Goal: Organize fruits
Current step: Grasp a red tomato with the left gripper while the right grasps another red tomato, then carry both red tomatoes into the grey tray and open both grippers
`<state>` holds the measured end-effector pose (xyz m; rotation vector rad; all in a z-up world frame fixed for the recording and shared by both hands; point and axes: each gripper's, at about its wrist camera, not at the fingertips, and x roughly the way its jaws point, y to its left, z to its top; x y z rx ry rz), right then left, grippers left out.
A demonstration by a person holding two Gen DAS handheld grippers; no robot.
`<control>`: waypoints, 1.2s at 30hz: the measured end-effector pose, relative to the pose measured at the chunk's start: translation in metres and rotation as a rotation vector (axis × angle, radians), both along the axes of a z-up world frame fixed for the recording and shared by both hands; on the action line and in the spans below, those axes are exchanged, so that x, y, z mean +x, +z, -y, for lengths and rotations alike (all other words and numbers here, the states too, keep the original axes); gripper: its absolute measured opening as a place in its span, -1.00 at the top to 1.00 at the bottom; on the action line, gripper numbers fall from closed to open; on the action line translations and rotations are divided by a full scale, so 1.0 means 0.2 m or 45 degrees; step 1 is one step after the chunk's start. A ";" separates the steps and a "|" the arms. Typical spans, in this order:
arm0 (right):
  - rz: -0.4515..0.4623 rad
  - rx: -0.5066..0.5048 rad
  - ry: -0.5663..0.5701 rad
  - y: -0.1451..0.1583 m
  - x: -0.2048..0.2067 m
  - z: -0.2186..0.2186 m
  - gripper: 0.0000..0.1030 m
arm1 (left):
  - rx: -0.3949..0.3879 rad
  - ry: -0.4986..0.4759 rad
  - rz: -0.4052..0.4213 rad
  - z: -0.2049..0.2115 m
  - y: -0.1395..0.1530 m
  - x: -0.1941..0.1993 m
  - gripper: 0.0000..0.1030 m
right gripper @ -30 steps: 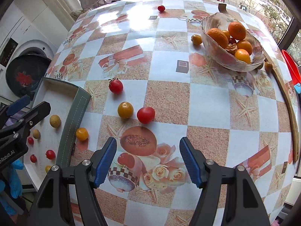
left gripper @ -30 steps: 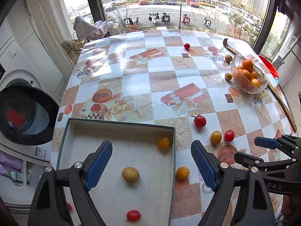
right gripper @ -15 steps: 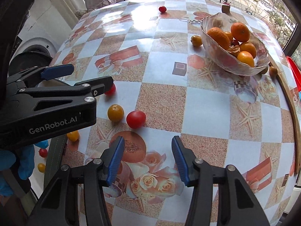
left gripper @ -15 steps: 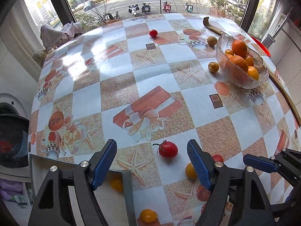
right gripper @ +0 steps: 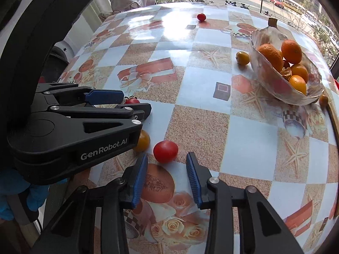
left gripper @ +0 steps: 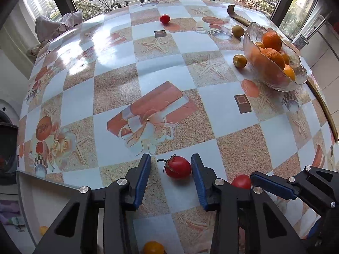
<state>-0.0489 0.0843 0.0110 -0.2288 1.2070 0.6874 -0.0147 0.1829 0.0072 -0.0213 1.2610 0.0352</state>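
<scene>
My left gripper (left gripper: 170, 166) is open, its blue pads on either side of a red tomato with a stem (left gripper: 178, 167) on the table; the right pad is close to it. My right gripper (right gripper: 166, 165) is open, just short of a second red tomato (right gripper: 165, 151), with a yellow tomato (right gripper: 143, 140) half hidden behind the left gripper (right gripper: 127, 103). A glass bowl of oranges (left gripper: 273, 57) stands at the far right. The grey tray's edge (left gripper: 27, 176) shows at lower left.
Loose fruit lies about: a red tomato (left gripper: 164, 18) at the far side, two yellowish fruits (left gripper: 239, 61) beside the bowl, a yellow one (left gripper: 153, 247) near the front edge. The right gripper (left gripper: 273, 185) sits close at my left gripper's right.
My left gripper moved from over the tray out onto the table and narrowed around the stemmed tomato. My right gripper advanced toward the other red tomato and narrowed.
</scene>
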 end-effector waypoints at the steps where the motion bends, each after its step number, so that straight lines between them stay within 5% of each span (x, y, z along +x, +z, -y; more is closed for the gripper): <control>1: -0.014 0.013 0.002 0.00 0.01 0.00 0.44 | -0.007 -0.006 0.005 0.01 0.00 0.00 0.37; 7: -0.084 0.084 -0.066 0.03 0.03 0.08 0.54 | -0.074 0.038 0.039 0.00 0.04 -0.03 0.37; 18: -0.202 0.030 -0.162 0.07 -0.06 0.24 0.53 | -0.118 0.119 0.137 0.02 0.27 -0.32 0.37; 36: -0.182 -0.091 -0.045 0.10 -0.27 0.10 0.53 | -0.092 0.346 0.123 -0.21 0.34 -0.83 0.37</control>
